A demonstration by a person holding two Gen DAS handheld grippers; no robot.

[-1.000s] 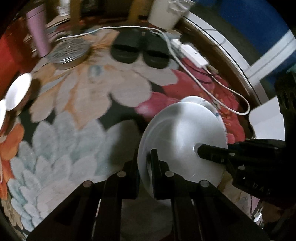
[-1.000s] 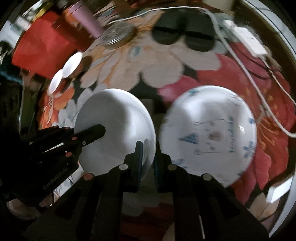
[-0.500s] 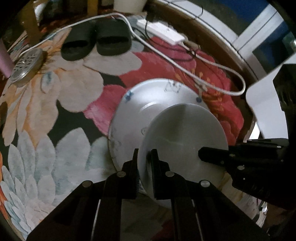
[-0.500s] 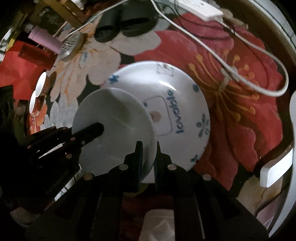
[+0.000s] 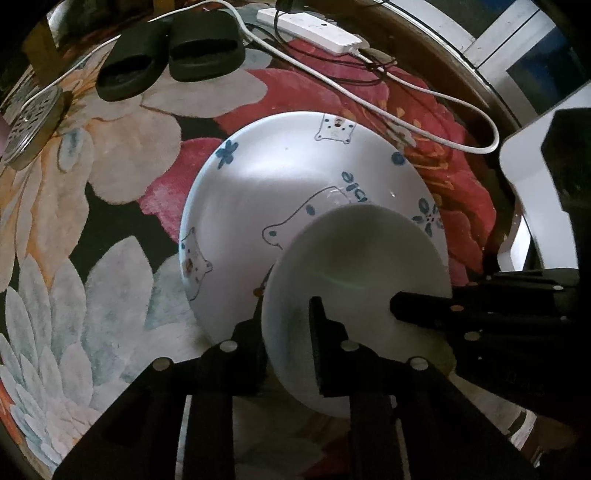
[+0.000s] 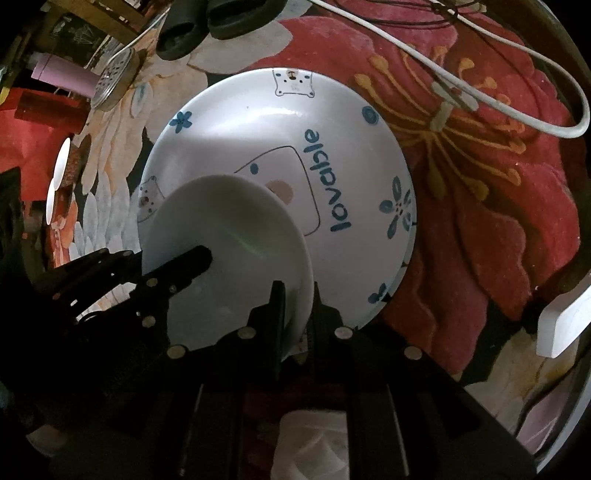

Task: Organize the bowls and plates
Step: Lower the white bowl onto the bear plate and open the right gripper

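A plain white plate [image 5: 354,280] is held by both grippers, tilted, just above a larger white plate with blue bears, flowers and the word "lovable" [image 5: 277,184] that lies on the floral rug. My left gripper [image 5: 288,317] is shut on the plain plate's near rim. My right gripper [image 6: 295,299] is shut on its other rim; the plain plate [image 6: 229,251] covers the lower left of the printed plate [image 6: 332,147]. Two small white dishes [image 6: 59,177] lie far left on the rug.
Black slippers [image 5: 170,70] lie at the back. A white power strip [image 5: 310,26] and its cable [image 5: 424,92] run behind the printed plate. A round metal lid [image 5: 33,125] and a pink bottle [image 6: 62,77] sit back left. A white stool [image 6: 561,325] stands right.
Both grippers carried the plain plate to the right and lowered it over the printed plate, which now looms larger beneath it. The grip on both rims is unchanged.
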